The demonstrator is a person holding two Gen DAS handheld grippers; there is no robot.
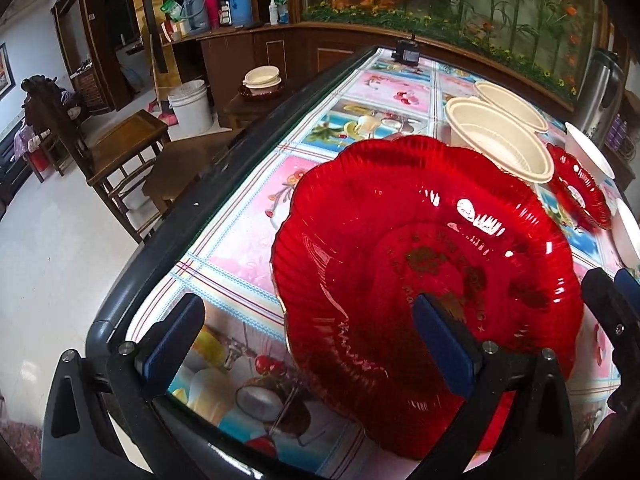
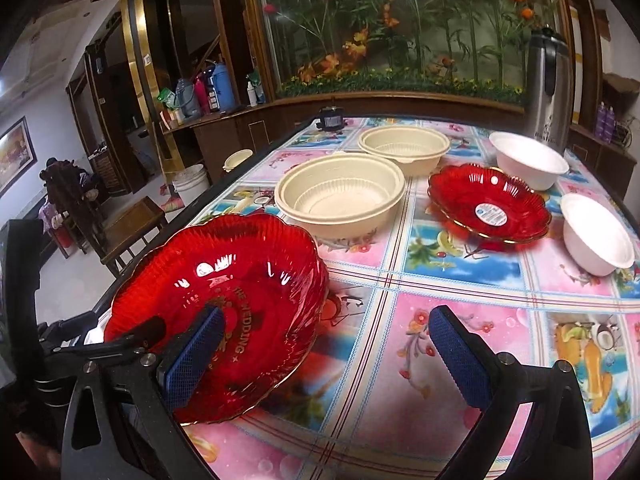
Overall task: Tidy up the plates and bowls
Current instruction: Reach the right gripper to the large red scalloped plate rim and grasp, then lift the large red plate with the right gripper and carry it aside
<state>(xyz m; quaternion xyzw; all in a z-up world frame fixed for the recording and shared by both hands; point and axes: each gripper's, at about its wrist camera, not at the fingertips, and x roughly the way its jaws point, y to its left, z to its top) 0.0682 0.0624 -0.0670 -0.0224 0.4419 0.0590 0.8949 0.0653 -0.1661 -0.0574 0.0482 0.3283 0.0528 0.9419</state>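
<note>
Beside both gaping grippers (image 1: 312, 344) (image 2: 328, 344), the big red plate (image 2: 216, 300) fronts two cream bowls (image 2: 340, 200).

Large red plate (image 2: 224, 280) — gold lettering "THE WEDDING", other print too small

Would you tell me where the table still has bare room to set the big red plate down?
Free: the near cloth right of the big red plate, below the small red plate. Crowded: the far half, with two cream bowls and two white bowls.
</note>
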